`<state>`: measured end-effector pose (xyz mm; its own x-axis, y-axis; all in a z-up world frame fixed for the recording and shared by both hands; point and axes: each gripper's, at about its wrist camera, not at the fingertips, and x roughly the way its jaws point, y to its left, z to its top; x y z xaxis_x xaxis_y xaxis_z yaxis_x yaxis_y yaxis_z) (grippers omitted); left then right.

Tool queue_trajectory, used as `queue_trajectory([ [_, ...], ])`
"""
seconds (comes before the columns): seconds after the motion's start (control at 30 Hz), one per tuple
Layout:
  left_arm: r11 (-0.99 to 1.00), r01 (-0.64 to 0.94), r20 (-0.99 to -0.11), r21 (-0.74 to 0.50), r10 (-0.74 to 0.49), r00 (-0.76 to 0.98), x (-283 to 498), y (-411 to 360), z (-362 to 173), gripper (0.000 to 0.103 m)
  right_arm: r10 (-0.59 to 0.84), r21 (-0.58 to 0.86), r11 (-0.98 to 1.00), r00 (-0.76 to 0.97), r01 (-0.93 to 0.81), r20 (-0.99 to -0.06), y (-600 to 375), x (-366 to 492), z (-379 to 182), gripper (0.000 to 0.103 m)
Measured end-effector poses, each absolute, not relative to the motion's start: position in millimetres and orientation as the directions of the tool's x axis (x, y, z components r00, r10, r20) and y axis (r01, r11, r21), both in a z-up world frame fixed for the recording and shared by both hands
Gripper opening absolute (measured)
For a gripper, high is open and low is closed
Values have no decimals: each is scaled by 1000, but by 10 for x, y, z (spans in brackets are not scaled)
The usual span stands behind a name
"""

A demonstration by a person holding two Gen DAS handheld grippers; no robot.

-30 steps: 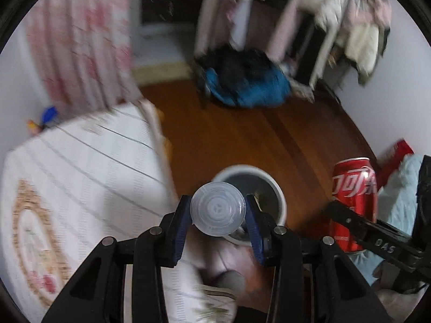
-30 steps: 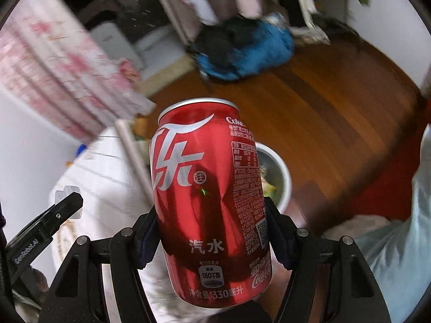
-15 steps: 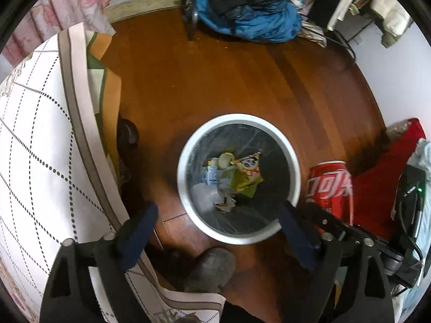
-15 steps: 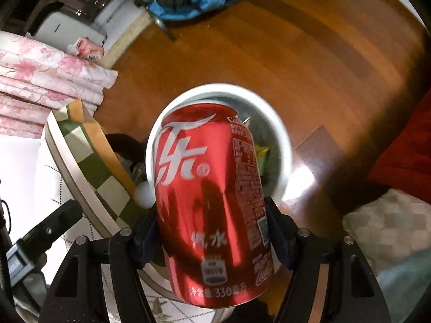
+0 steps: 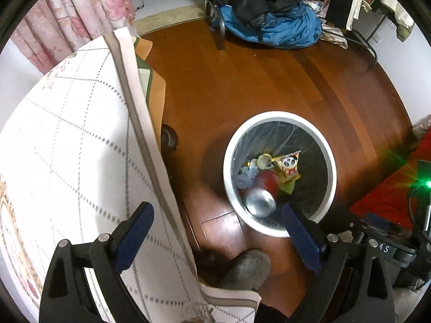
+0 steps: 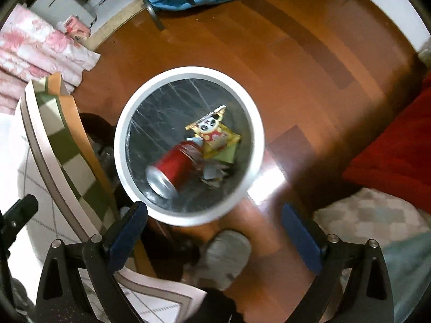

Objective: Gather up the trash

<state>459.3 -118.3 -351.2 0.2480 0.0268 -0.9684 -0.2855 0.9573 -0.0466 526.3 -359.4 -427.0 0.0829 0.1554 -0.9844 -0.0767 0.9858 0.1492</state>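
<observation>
A white-rimmed trash bin (image 5: pixel 280 115) (image 6: pixel 188 71) stands on the wooden floor below both grippers. Inside it lies a red soda can (image 5: pixel 262 191) (image 6: pixel 172 168) on its side, silver end toward me, beside a yellow snack wrapper (image 5: pixel 288 165) (image 6: pixel 215 134) and other scraps. My left gripper (image 5: pixel 215 228) is open and holds nothing, above the bin's near-left rim. My right gripper (image 6: pixel 215 228) is also open and holds nothing, just over the bin's near edge.
A table with a white dotted cloth (image 5: pixel 67 148) (image 6: pixel 32 215) borders the bin on the left. A grey slipper (image 5: pixel 247 269) (image 6: pixel 223 253) is at the bottom centre. A blue clothes pile (image 5: pixel 272 24) lies far back; a red cushion (image 6: pixel 396 150) sits right.
The left gripper opened and let go of its clear round lid. The right gripper then opened and the red can dropped into the bin. Both views tilted down over the bin.
</observation>
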Motion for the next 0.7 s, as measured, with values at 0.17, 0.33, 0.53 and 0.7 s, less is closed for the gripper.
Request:
queue_trajectory([
  [0.17,960,-277,-962,-49,29,271,4435,-1277,-3297,97,140,129,988,129,-89,-982,-3725,5013,-3884,101],
  [0.33,962,-264,-946,-70,19,323,4169,-1364,-2905,97,166,148,983,192,-104,-967,-3834,4707,-3336,101],
  [0.53,971,-221,-921,-88,5,389,3736,-1498,-2389,97,217,189,974,271,-126,-938,-3973,4210,-2616,101],
  [0.7,976,-184,-890,-112,-17,455,3364,-1578,-1905,97,267,227,961,328,-155,-906,-4078,3787,-2059,101],
])
